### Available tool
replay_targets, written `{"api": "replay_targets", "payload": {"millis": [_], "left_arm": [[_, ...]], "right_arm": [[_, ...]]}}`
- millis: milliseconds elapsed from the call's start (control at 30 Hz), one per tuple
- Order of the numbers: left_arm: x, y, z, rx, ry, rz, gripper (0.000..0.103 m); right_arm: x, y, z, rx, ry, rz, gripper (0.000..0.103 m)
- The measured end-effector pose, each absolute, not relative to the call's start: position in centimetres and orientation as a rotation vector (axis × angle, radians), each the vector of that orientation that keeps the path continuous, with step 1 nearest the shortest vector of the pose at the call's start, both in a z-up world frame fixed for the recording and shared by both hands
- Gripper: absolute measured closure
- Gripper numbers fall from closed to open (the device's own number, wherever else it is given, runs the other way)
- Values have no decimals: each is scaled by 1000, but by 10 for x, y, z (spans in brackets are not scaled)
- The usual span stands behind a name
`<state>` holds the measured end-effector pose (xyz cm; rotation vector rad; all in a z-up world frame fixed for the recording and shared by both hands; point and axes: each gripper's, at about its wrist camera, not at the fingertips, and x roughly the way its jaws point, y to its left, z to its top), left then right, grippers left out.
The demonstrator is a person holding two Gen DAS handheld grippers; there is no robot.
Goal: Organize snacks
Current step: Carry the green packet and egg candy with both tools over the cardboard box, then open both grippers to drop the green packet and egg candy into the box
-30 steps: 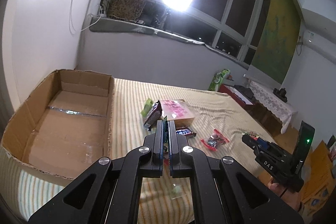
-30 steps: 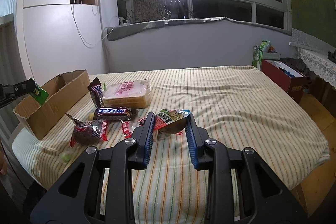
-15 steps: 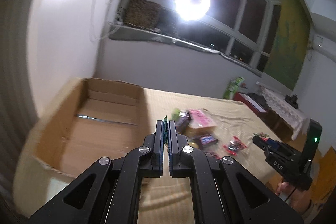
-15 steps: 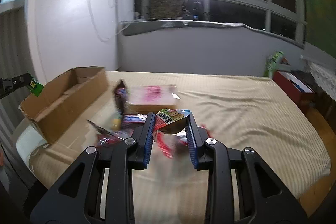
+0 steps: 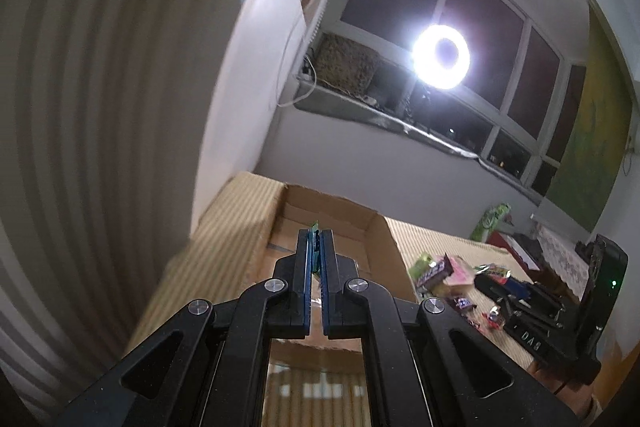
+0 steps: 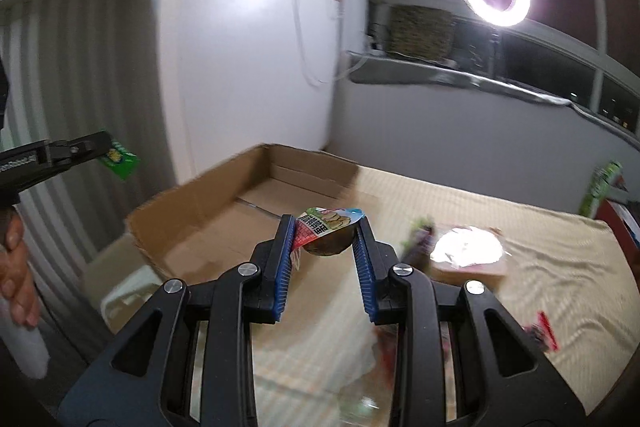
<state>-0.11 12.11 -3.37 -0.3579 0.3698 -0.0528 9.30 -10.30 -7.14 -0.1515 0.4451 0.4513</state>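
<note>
My left gripper is shut on a thin green packet, held edge-on above the open cardboard box. In the right wrist view that gripper juts in from the left, the green packet sticking out of its tip. My right gripper is shut on a small round snack cup with a colourful lid, hanging over the near end of the box. The box looks bare inside. The right gripper also shows at the right of the left wrist view.
Loose snacks lie on the striped bed: a chocolate bar, a pink bread packet, a red wrapper. A white cabinet and ribbed wall stand left of the box. A hand holds the left gripper.
Both grippers have swung left, away from the snack pile and toward the cardboard box, each keeping its packet. The box now fills the middle of both views.
</note>
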Motion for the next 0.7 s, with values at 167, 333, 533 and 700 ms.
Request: {"api": "replay_targets", "payload": {"millis": [167, 333, 533, 700], "left_arm": [[1, 120, -26, -349, 349, -59, 101], [13, 115, -26, -340, 347, -85, 101], [28, 116, -41, -352, 394, -98, 101], [32, 119, -54, -350, 458, -39, 39]], "right_arm": [[88, -78, -63, -160, 419, 508, 73], [96, -61, -65, -166, 427, 538, 73], [116, -42, -89, -199, 516, 566, 65], [115, -46, -95, -198, 502, 535, 47]]}}
